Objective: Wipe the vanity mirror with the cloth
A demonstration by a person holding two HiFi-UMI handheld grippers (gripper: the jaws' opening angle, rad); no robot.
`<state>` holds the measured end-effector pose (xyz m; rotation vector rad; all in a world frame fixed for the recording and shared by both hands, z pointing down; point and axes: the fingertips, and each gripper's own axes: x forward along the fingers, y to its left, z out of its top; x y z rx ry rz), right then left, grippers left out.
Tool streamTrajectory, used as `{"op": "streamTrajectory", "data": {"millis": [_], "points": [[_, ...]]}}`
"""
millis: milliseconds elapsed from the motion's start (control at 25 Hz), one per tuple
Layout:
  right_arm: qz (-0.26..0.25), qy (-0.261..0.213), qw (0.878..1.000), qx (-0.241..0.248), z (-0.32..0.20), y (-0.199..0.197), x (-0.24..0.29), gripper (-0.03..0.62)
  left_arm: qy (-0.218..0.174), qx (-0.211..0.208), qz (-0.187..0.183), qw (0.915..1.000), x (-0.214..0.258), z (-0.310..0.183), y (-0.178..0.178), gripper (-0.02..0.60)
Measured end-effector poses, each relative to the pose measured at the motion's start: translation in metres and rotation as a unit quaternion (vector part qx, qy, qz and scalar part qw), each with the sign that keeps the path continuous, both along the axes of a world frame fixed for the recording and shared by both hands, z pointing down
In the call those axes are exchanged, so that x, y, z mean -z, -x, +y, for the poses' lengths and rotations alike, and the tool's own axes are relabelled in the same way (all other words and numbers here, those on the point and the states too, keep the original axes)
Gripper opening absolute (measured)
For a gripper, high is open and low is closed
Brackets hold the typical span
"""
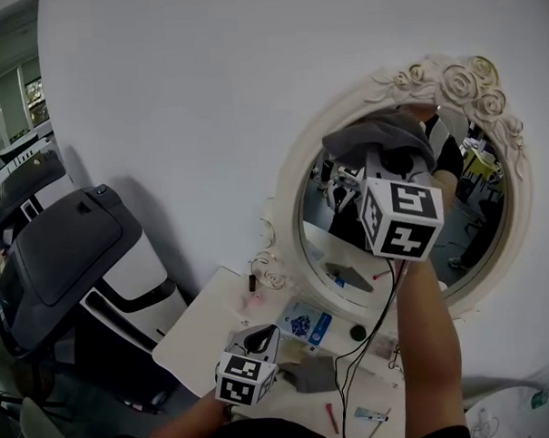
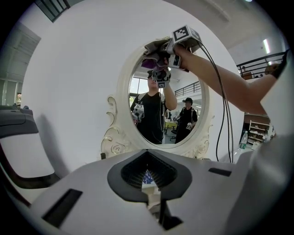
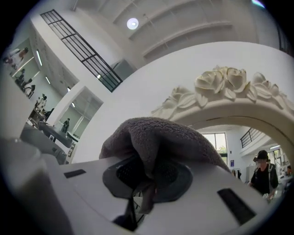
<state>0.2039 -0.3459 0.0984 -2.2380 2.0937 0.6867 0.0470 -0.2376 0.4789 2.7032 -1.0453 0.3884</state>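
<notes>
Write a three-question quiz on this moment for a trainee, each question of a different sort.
1. Multiple choice: what is clamped in the right gripper? A) a sponge B) a grey cloth C) nothing
2. True or false: the left gripper is pressed against the glass of the vanity mirror.
3. Fill in: the cloth is at the ____ of the mirror, near the carved roses.
Key: 1 B. 2 False: it is low over the table, jaws together with nothing between them. 3 top.
</notes>
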Motion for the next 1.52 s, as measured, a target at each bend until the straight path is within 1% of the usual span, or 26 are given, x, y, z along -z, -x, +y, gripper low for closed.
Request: {"op": "streamTrajectory", "data": {"millis": [120,200,280,360,480,600,960,1240,1520], "points": [[0.015,-0.009,1.0,0.008,0.001,0.019,-0.007,0.041,0.004,0.004,-0.001,1.0,-0.004,0.001,0.006,0.006],[0.018,-0.003,1.0,0.004,-0.008,0.022,-0.011,0.041,0.006,0.01,0.0,0.9999,-0.004,0.0,0.011,0.006],[0.02,0.005,1.0,-0.008,-0.018,0.018,-0.018,0.041,0.006,0.017,0.002,0.9998,-0.005,-0.002,0.017,0.006],[0.016,0.002,1.0,-0.015,-0.024,0.012,-0.021,0.041,0.009,0.023,0.003,0.9997,-0.007,-0.006,0.022,0.006],[0.013,-0.001,1.0,-0.012,-0.026,0.01,-0.023,0.041,0.013,0.029,0.004,0.9995,-0.009,-0.01,0.026,0.006],[0.011,0.002,1.0,-0.006,-0.021,0.003,-0.022,0.043,0.011,0.023,0.006,0.9997,-0.008,-0.012,0.019,0.006],[-0.004,0.002,0.999,-0.053,0.026,-0.055,-0.021,0.044,0.008,-0.038,0.0,0.9992,-0.008,-0.003,-0.025,0.006],[-0.004,0.0,0.993,-0.116,0.077,-0.117,-0.027,0.055,0.004,-0.101,-0.004,0.9949,-0.006,0.014,-0.069,0.006],[-0.053,-0.016,0.982,-0.179,0.136,-0.188,-0.036,0.061,0.001,-0.155,-0.007,0.9879,-0.007,0.034,-0.103,0.006]]}}
